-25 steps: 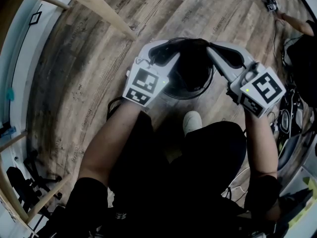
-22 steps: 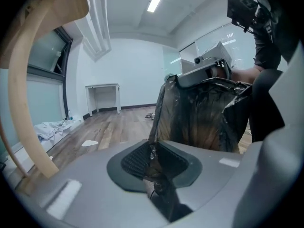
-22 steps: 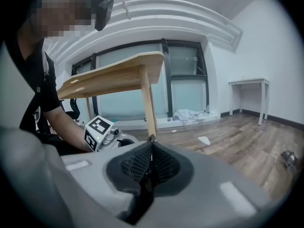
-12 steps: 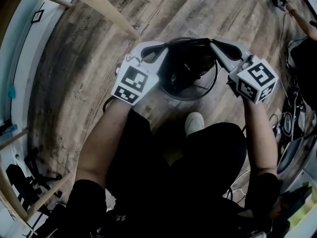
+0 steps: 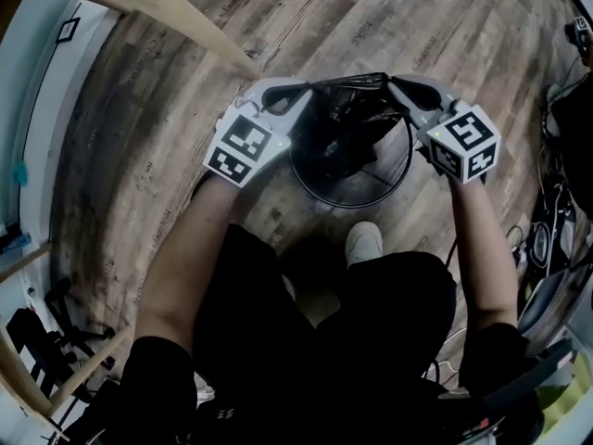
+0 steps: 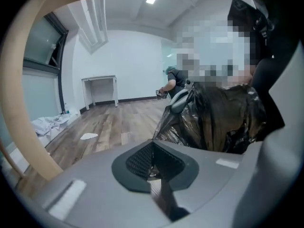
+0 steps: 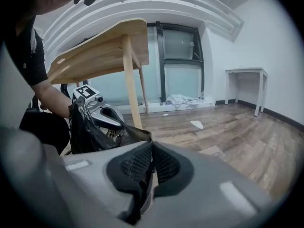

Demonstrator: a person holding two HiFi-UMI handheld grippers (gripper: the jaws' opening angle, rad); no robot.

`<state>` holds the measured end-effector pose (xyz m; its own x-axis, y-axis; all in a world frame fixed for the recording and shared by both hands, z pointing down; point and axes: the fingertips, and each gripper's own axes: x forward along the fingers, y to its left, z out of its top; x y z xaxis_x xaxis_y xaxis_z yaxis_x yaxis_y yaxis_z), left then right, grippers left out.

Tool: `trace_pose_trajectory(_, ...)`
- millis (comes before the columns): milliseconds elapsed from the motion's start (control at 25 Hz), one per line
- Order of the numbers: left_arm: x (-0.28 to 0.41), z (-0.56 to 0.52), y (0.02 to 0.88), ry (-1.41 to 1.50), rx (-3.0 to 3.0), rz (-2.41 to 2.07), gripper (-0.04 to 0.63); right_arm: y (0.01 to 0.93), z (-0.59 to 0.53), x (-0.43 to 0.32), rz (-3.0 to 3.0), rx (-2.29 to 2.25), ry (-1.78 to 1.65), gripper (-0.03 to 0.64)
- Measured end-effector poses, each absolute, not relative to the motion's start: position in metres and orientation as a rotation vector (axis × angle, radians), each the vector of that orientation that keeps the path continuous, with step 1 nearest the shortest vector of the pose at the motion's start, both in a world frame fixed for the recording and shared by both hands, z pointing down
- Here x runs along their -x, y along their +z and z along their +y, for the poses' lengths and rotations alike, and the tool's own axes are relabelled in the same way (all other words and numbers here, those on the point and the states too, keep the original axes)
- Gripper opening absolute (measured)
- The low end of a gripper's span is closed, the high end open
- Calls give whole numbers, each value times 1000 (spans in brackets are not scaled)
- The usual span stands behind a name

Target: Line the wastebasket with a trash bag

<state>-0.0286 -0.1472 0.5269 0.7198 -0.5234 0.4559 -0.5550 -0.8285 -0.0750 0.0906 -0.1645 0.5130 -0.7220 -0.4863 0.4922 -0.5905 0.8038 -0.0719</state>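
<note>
My left tongs [image 5: 304,91] were pressed shut on one edge of the bag [image 5: 347,119]. In the left gripper view a sliver of shiny film sat in the seam of the pads. My right tongs [image 5: 398,83] were shut as well, with a dark strip of bag caught between their pads and trailing down. The pinched edge ran taut from one pair to the other, left to right across my front. The rest of the black film sagged below it into the basket [image 5: 343,205]. The basket's wire rim stood on the floor [image 5: 139,156], under the tongs and a little nearer to me than they were, with my shoe [image 5: 363,241] just beside its near side. The held edge hung over the far half of the rim, and I judged both hands about equally close to it. So the next move looked to me like lowering the edge and spreading it outward over the wire on both sides at once. The film was thin and slack, and I thought it could slip from the pads if I pulled hard. The floor was wood plank. A pale table leg [image 5: 176,12] slanted past on my left, a white table [image 7: 244,72] stood by the far wall, and a cloth heap [image 6: 47,124] lay under the window.
</note>
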Motion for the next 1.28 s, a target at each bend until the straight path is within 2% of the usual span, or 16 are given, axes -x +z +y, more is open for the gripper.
trace_pose_trajectory(480, 30, -167, 557, 644, -2759, -739, 9, 556, -194, -94, -2514, -744, 225, 8)
trace_pose_trajectory(640, 30, -167, 560, 633, -2744, -743, 8, 565, -195, -101, -2564, -713, 297, 12)
trace_pose_trajectory(680, 31, -168, 560, 630, -2742, -753, 8, 564, -195, -105, -2577, -718, 338, 35)
trace_pose_trajectory(800, 32, -169, 561, 639, -2741, -762, 8, 557, -197, -125, -2600, -787, 517, 164)
trace_pose_trajectory(840, 32, -170, 561, 644, -2741, -763, 8, 552, -199, -134, -2604, -831, 592, 180)
trace_pose_trajectory(1040, 32, -176, 561, 654, -2735, -772, 8, 516, -198, -172, -2660, -940, 855, 198)
trace_pose_trajectory(1280, 30, -178, 560, 682, -2751, -772, 8, 446, -154, -126, -2786, -590, 841, 212)
